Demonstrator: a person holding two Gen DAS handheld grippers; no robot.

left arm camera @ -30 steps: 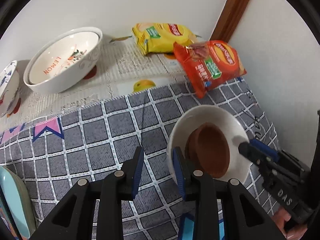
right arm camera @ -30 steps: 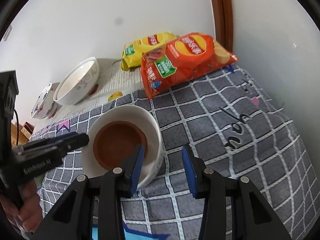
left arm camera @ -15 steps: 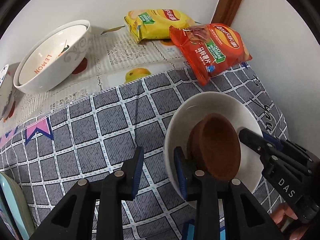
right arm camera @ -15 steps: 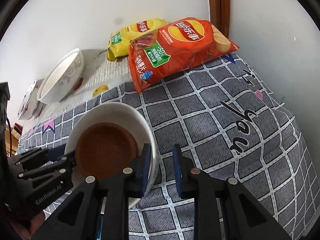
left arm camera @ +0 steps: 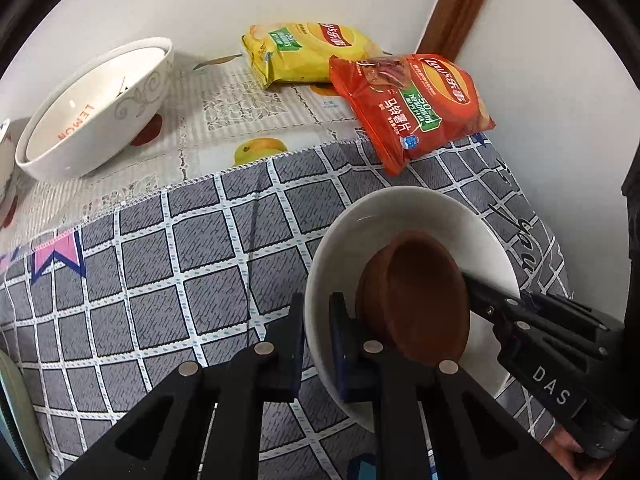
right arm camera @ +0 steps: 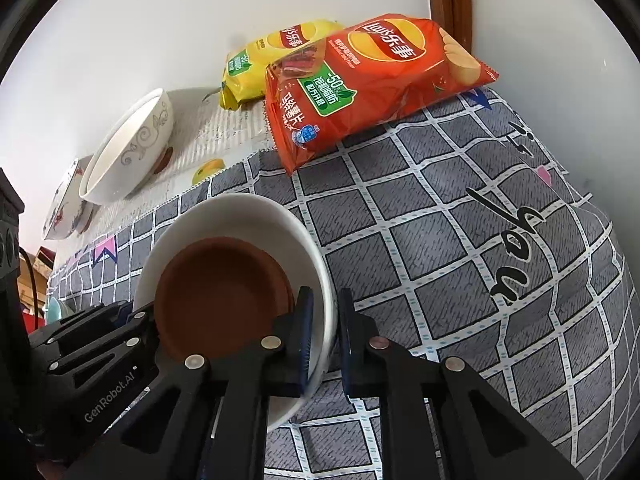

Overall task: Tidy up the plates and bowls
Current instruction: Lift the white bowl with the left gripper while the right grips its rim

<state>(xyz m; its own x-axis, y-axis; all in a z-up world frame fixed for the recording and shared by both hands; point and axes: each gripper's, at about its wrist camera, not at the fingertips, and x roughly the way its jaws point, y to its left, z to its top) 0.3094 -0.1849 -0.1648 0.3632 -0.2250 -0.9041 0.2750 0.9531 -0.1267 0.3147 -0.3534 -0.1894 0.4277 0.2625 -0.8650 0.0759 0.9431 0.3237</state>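
Note:
A white bowl (left arm camera: 404, 216) with a small brown dish (left arm camera: 420, 300) inside it is held over the grey checked cloth (left arm camera: 160, 264). My left gripper (left arm camera: 318, 336) is shut on the bowl's near rim. My right gripper (right arm camera: 324, 332) is shut on the opposite rim of the same white bowl (right arm camera: 240, 216); the brown dish (right arm camera: 220, 292) shows there too. The bowl is tilted. A large white "LEMON" bowl (left arm camera: 96, 108) stands at the back left, and also shows in the right wrist view (right arm camera: 128, 148).
A yellow chip bag (left arm camera: 304, 56) and a red chip bag (left arm camera: 412, 104) lie at the back by the wall corner. A patterned bowl (right arm camera: 64, 204) sits left of the large white bowl. A pale teal plate (left arm camera: 16, 412) stands at the left edge.
Both grippers have closed on the white bowl's rim, left and right. The bowl with the brown dish now sits nearer and larger in both views.

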